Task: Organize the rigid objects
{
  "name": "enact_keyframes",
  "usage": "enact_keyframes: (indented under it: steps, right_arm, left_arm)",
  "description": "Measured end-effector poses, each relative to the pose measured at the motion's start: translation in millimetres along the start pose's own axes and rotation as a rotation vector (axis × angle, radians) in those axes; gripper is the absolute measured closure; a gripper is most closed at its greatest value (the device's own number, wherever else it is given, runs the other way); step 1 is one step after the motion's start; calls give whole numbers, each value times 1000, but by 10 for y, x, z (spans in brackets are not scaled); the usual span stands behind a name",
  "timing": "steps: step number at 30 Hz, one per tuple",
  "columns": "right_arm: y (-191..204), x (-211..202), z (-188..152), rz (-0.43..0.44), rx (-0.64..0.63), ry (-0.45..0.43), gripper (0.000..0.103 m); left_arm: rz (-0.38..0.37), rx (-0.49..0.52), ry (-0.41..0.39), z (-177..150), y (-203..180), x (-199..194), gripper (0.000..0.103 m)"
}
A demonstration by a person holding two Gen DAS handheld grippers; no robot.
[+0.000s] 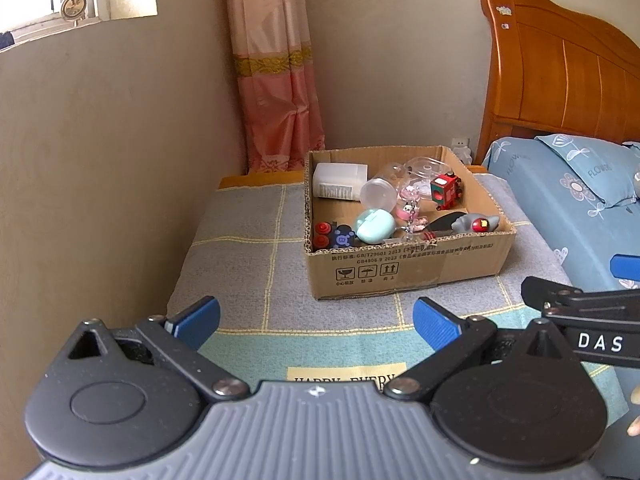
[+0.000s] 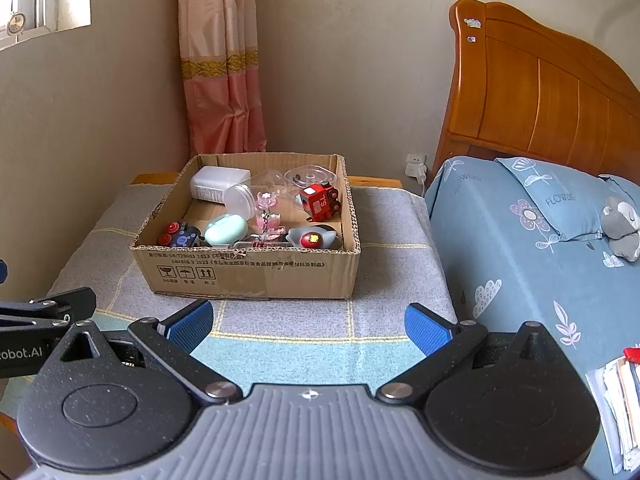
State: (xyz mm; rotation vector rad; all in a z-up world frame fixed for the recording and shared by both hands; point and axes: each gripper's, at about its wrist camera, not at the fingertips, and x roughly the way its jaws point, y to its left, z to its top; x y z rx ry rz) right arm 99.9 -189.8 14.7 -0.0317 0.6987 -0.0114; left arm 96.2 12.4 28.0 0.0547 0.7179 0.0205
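Observation:
A cardboard box stands on a low table covered by a grey checked cloth. Inside it lie a red toy train, a mint green case, a white container, clear plastic lids, a pink trinket, a dark toy with red wheels and a grey toy with a red spot. My left gripper is open and empty, in front of the box. My right gripper is open and empty, also in front of it.
A bed with a blue flowered cover and a wooden headboard stands to the right of the table. A pink curtain hangs in the corner behind. A grey plush toy lies on the bed. Papers lie at the right edge.

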Motion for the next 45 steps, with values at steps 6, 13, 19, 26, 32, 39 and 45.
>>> enact_keyframes:
  steps: [6,13,19,26,32,39,45]
  right_arm:
    - [10,-10,0,0,-2,-2,0]
    - [13,-15,-1,0,-2,-2,0]
    - [18,-24,-3,1,0,-2,0]
    - [10,-40,-11,0,0,-3,0]
    - [7,-42,-7,0,0,-3,0]
    - [5,-43,-7,0,1,-3,0]
    - [3,-44,-9,1,1,-3,0]
  left_arm:
    - [0,-1,0,1,4,3,1]
    - [0,1,0,-1,1,6,1]
    - [-1,4,3,-5,-3,7,1]
    - [-1,6,2,-11,-13,-3,1]
    - [-2,6,2,-9,-17,-6,1]
    - [-2,7,2,-7,-20,-11,1]
    - [-2,7,1,-8,-23,-17,1]
